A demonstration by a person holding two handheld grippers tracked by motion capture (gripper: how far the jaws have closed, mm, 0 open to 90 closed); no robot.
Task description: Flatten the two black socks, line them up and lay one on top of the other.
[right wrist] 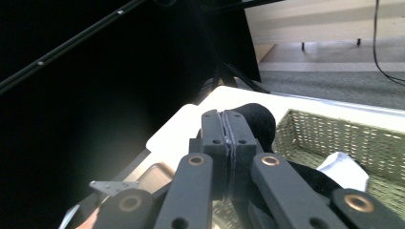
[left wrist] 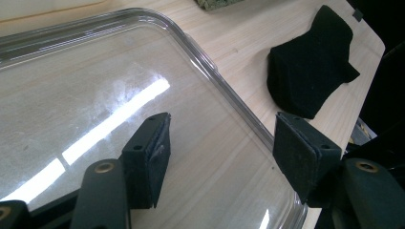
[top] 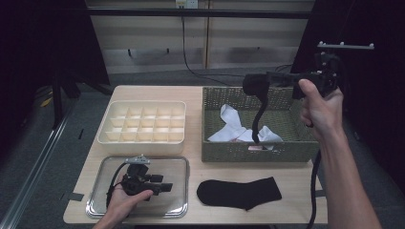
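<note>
From the high view my right gripper (top: 255, 85) pinches a limp, light black sock (top: 258, 112) dangling over the basket (top: 210, 143), while the left gripper view shows my left gripper (left wrist: 224, 152) gaping above the clear tray (left wrist: 191, 43), and the right gripper view shows its pads clamped on soft fabric, best held near the cuff.

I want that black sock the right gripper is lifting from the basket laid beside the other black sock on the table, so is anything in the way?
Nothing visible blocks it. The right gripper holds the black sock above the basket, whose front wall it must clear. The wood beside the other black sock is bare.
</note>
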